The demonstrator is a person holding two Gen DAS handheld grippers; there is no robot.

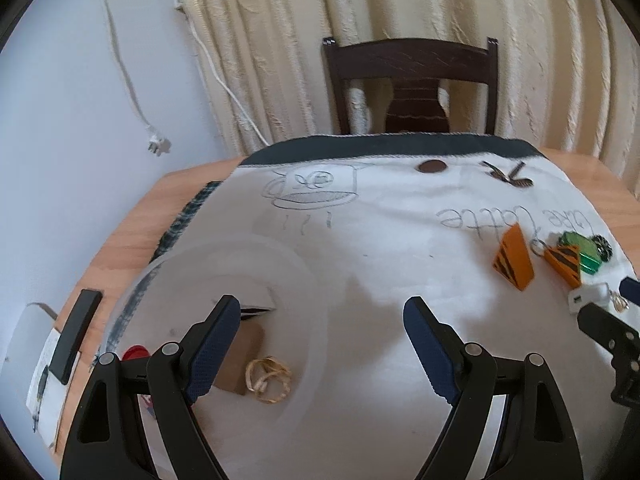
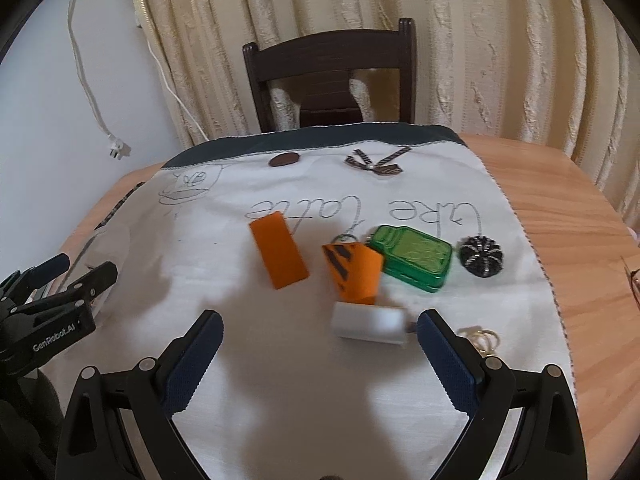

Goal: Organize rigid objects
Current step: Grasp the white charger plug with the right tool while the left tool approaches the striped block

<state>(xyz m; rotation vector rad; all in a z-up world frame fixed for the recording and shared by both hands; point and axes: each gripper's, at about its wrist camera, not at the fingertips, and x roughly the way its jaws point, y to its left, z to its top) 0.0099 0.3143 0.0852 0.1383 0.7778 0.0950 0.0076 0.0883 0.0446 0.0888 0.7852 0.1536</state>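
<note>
On the white cloth (image 2: 280, 360) lie a plain orange block (image 2: 280, 254), an orange black-striped block (image 2: 354, 270), a green case (image 2: 412, 258), a black ribbed disc (image 2: 480, 256), a white plug-like block (image 2: 370, 324) and gold rings (image 2: 480, 338). My right gripper (image 2: 320, 320) is open, and the white block lies between its fingertips, close to the right one. My left gripper (image 1: 322, 308) is open over a clear plastic bowl (image 1: 160, 264) that holds a brown card (image 1: 240, 360), rubber bands (image 1: 270, 378) and something red (image 1: 134, 354). The orange blocks (image 1: 514, 260) sit to its right.
A dark wooden chair (image 1: 412, 80) stands behind the table against the curtain. A black bar (image 1: 78, 332) and papers (image 1: 40, 380) lie at the table's left edge. A white cable with a plug (image 1: 158, 146) hangs on the wall. Bare wood table (image 2: 580, 240) shows on the right.
</note>
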